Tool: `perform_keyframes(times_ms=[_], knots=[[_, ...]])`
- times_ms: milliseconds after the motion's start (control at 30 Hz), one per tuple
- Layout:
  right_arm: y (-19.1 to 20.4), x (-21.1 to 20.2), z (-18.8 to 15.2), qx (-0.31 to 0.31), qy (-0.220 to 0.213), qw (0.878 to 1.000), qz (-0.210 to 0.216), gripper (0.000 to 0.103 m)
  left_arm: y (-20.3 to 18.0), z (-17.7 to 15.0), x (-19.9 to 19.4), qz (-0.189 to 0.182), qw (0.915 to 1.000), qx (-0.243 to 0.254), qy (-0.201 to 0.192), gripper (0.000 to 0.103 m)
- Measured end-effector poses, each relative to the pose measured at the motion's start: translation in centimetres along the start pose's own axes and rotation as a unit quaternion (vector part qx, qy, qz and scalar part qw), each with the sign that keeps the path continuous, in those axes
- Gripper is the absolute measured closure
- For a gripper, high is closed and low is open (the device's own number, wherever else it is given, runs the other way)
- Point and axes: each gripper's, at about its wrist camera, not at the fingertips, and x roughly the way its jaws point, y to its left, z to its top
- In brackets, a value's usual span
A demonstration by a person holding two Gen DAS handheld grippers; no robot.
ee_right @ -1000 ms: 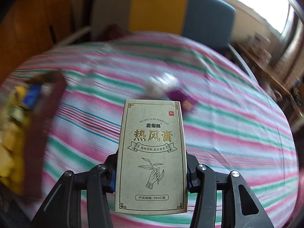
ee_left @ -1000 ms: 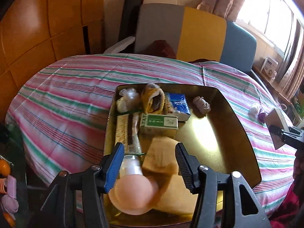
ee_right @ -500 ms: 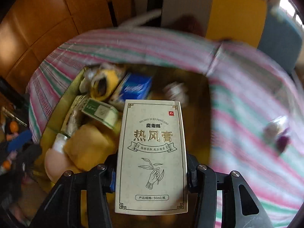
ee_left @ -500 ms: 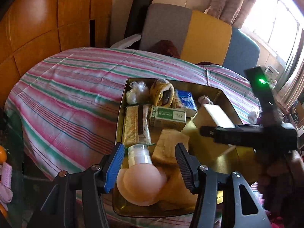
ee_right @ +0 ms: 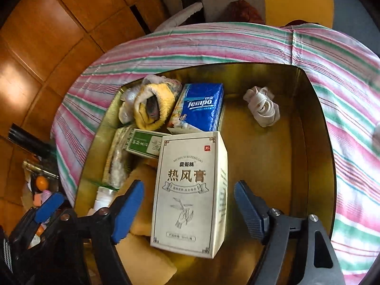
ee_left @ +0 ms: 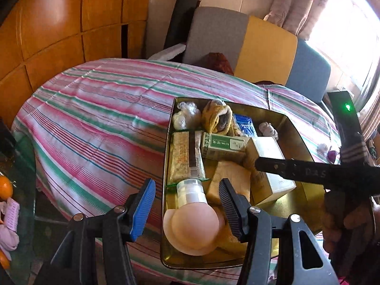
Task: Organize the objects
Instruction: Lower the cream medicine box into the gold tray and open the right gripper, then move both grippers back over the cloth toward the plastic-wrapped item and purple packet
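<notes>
The cream box [ee_right: 190, 197] lies in the gold tray [ee_right: 308, 156] with its printed face up and its long axis running from the right gripper [ee_right: 190, 211] toward the far rim, the title end farther off; its near end rests on the yellow sponges [ee_right: 144, 256], so it sits slightly tilted. The right fingers [ee_right: 128, 211] are opening and stand clear on either side of the box, touching it nowhere. From the left wrist view the same box [ee_left: 268, 166] sits just right of the green box [ee_left: 223, 146], partly behind the right tool's dark bar. The left gripper [ee_left: 187, 206] hangs half open over the tray's near left corner, holding nothing, its fingers [ee_left: 143, 210] astride the peach bottle [ee_left: 193, 228] below without touching it. Farther in lie a blue tissue pack [ee_right: 201, 106], a yellow cloth roll [ee_right: 152, 109], a white bundle [ee_left: 186, 115], a long wrapped packet [ee_left: 185, 158] and a knotted white strap [ee_right: 262, 109]. The tray stands on a desk under a pink, green and white striped cloth [ee_left: 95, 123]. Behind are a grey, yellow and blue chair [ee_left: 249, 47], orange wood panels [ee_left: 59, 23] and a bright curtained window [ee_left: 344, 19].
</notes>
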Motion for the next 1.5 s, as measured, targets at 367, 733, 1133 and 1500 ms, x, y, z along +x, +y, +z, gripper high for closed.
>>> perform_keyframes(times_ms=[367, 733, 1133, 1500], knots=[[0.0, -2.9, -1.8, -0.019, -0.049, 0.998, -0.017, 0.022, -1.0, 0.1, -1.2, 0.006, 0.9997, 0.022, -0.011, 0.046], [-1.2, -5.2, -2.5, -0.023, -0.079, 0.996, -0.032, 0.022, -2.5, 0.0, -1.7, 0.008, 0.9989, 0.044, -0.013, 0.046], [-6.5, -9.4, -3.1, -0.004, -0.115, 0.990, -0.076, 0.021, -5.4, 0.3, -2.2, 0.004, 0.9969, 0.078, -0.015, 0.046], [-13.2, -12.5, -4.2, 0.025, -0.125, 0.982, -0.138, 0.021, -8.0, 0.2, -2.0, -0.005, 0.9941, 0.108, -0.010, 0.046]])
